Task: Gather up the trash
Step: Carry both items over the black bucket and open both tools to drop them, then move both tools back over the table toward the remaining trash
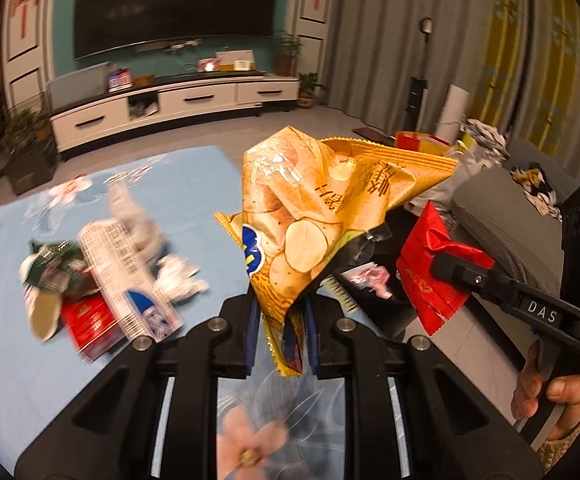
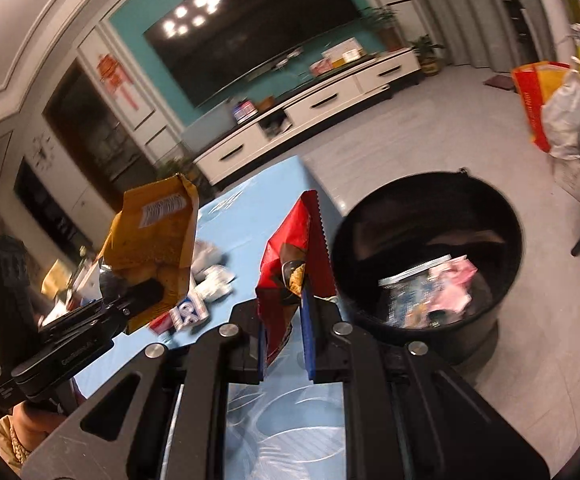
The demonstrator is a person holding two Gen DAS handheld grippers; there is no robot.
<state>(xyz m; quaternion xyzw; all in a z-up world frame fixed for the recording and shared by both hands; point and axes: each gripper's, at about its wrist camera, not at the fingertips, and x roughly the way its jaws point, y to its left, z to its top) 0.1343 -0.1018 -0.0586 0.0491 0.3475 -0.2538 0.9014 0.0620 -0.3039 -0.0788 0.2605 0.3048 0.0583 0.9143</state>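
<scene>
Trash is already in both claws: the left gripper is clenched on the lower corner of a crumpled yellow potato-chip bag, which stands up from the blue pads, and the right gripper is clenched on the bottom of a red foil snack wrapper, its long axis running up and away from the fingers. The round black plastic bin stands on the grey floor just off the edge of the pale blue flowered tablecloth, ahead and to the right of the right gripper, with paper scraps already inside. The right hand looks clearly nearer the bin's mouth, so its wrapper should probably drop first; the left must carry across. More litter, blurred cartons and wrappers, lies on the cloth to the left.
</scene>
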